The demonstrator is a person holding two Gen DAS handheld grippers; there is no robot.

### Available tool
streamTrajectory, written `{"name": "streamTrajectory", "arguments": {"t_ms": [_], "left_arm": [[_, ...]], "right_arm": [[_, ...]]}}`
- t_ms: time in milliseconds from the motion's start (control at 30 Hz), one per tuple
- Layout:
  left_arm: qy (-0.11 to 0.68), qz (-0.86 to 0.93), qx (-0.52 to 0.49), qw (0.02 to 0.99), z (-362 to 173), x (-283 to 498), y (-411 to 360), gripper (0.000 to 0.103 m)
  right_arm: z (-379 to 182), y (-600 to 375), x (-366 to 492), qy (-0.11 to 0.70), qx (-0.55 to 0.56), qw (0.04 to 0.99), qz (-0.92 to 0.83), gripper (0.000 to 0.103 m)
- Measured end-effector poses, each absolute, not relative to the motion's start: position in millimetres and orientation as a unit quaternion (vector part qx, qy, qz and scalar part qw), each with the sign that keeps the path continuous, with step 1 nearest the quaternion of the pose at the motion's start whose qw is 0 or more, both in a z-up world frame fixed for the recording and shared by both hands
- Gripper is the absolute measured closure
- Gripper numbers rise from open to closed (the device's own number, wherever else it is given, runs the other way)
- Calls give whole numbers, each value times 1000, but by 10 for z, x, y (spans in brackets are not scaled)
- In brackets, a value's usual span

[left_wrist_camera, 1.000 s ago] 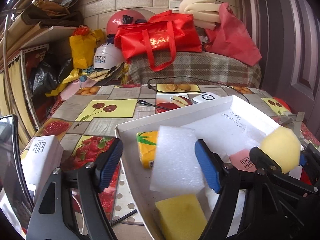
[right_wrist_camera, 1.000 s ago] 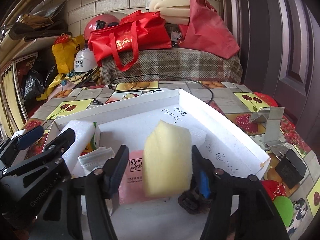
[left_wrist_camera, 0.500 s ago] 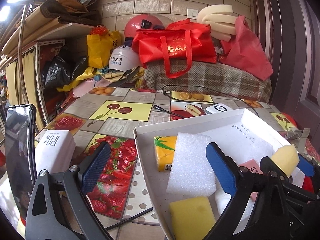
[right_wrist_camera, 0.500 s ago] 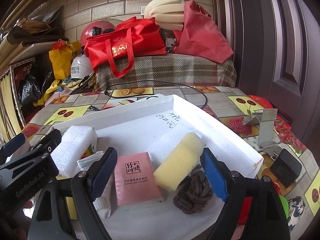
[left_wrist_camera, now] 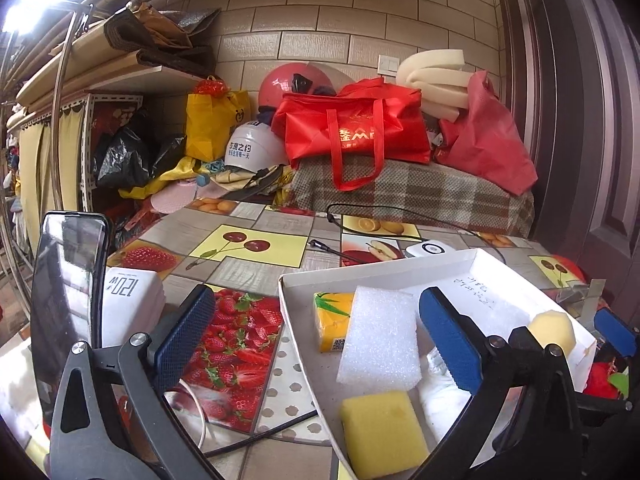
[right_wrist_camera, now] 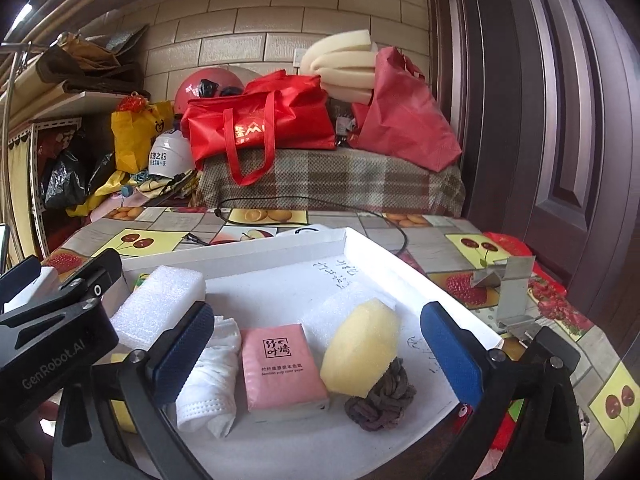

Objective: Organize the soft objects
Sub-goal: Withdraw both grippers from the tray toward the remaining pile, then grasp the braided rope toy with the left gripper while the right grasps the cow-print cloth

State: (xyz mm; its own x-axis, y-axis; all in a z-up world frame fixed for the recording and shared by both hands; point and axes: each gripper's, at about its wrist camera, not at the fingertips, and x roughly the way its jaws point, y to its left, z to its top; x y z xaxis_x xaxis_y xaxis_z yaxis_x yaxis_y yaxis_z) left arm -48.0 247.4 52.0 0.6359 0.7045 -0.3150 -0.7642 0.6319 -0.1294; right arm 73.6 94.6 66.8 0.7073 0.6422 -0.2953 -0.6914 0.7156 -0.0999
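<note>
Fruit-print oilcloth [left_wrist_camera: 244, 246] covers the table, with a white tray [right_wrist_camera: 404, 268] on it. Inside lie a white foam block [left_wrist_camera: 380, 340], a yellow sponge [left_wrist_camera: 382, 428], a pink tissue pack [right_wrist_camera: 280, 364], a folded mask [right_wrist_camera: 212, 380] and a pale sponge [right_wrist_camera: 362, 350] leaning on a knotted rope [right_wrist_camera: 380, 400]. Both the left gripper [left_wrist_camera: 316, 344] and the right gripper [right_wrist_camera: 316, 356] gape wide, holding nothing

Place: a cluttered home storeroom or entry corner
Signs: fruit-print tablecloth [left_wrist_camera: 256, 256], helmets [left_wrist_camera: 256, 152] and shopping bags [right_wrist_camera: 260, 128] piled against a tiled wall [left_wrist_camera: 320, 36], curtained shelves [left_wrist_camera: 48, 140], wooden door [right_wrist_camera: 560, 120]
</note>
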Motion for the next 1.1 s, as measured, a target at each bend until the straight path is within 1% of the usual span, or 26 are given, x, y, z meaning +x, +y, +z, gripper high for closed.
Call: {"name": "streamTrajectory", "arguments": {"t_ms": [100,233,467,533,633,700,800,900,1000,1100], "left_arm": [[116,408,-126,897,524,-554,2404,0],[109,399,-135,900,522,-694,2306,0],[119,345,-146,920,501,-867,2042,0],[122,324,-122,930,520,-848,1885,0],[130,283,-54,949,552,-757,1537,0],[141,236,-23,961,557,-685,1311,0],[181,157,-11,971,535,-542,1065,0],[252,84,-20,964,450,-303,880,0],[326,35,-26,944,307,-43,721,0],[370,22,-26,928,199,129,633,0]], "right_arm": [[671,919,605,106,-112,915,372,0],[671,823,530,110,-108,907,392,0],[651,262,492,111,-95,896,419,0],[652,30,578,114,-92,900,411,0],[673,-378,824,129,-71,912,383,0],[661,-634,1011,123,-66,926,350,0],[633,-997,1367,158,-48,935,314,0],[587,-1265,1651,202,-33,933,296,0],[510,-1290,1796,248,-50,913,321,0],[404,-1191,1843,290,-72,890,344,0]]}}
